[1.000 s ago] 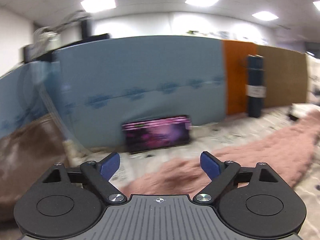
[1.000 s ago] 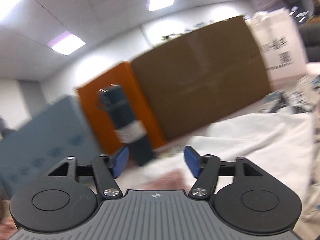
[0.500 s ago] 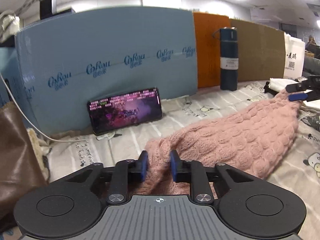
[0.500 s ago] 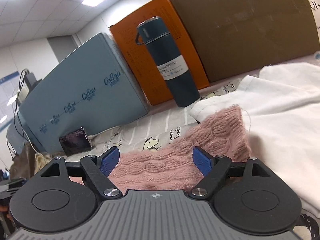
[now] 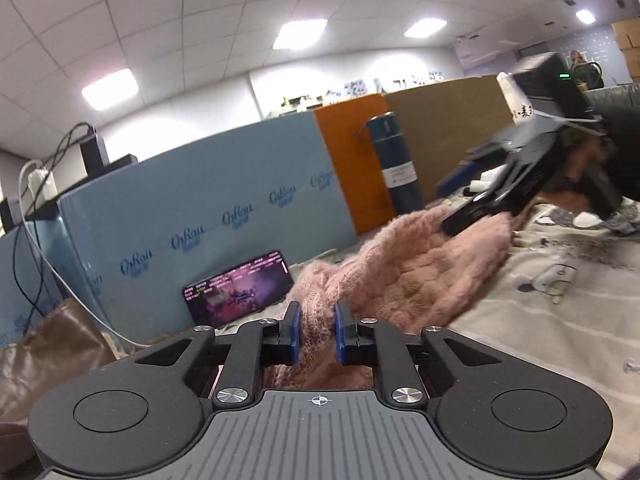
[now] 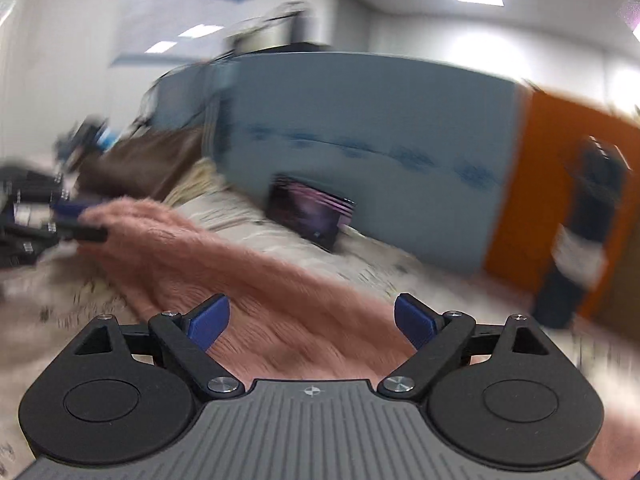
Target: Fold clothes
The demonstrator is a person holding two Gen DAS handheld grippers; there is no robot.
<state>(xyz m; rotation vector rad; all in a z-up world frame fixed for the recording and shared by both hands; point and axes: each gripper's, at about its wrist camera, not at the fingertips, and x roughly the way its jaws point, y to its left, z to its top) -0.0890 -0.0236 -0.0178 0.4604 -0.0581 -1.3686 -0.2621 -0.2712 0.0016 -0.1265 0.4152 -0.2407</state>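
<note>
Pink sweater (image 5: 408, 264) stretches lengthwise from left hand-held gripper (image 5: 316, 334) toward right.

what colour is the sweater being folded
Pink, a fuzzy cable-knit sweater; it shows best in the left wrist view.

You're in an office; grid ceiling panels (image 5: 304, 34) fill the upper frame; stacked cardboard boxes (image 5: 630, 46) upper right.

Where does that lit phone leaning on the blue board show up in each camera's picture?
Left wrist view: the phone sits left of centre, just above the gripper fingers.
Right wrist view: the phone is near the middle, blurred.
Shared landmark: the pink sweater lies in front of it in both.
</note>
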